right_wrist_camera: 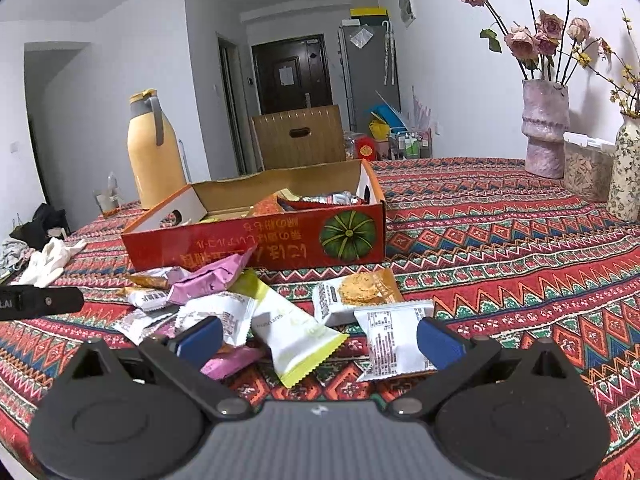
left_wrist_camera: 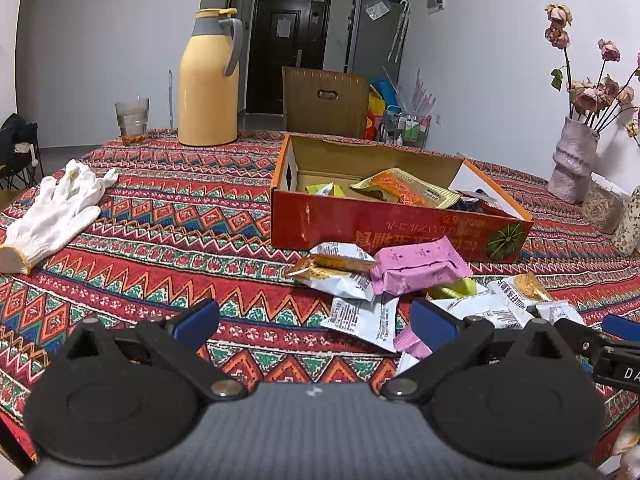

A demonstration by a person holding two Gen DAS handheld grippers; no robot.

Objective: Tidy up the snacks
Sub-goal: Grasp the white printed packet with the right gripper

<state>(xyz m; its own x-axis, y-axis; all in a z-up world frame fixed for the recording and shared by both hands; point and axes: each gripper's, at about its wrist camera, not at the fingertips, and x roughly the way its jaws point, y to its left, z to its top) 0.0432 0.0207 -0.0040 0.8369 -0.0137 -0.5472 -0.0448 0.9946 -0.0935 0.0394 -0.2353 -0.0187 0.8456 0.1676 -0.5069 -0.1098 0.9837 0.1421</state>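
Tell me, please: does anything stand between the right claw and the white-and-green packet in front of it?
Nothing visible does. The right claw is open, and the white-and-green packet lies on the tablecloth directly ahead, on top of the loose pile.

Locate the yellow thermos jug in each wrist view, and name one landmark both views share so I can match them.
Left wrist view: the yellow thermos jug stands upper left of centre, on the far side of the table, just right of a drinking glass.
Right wrist view: the yellow thermos jug stands left of centre, behind the box's left end.
Shared landmark: the red cardboard box with the green pumpkin picture.
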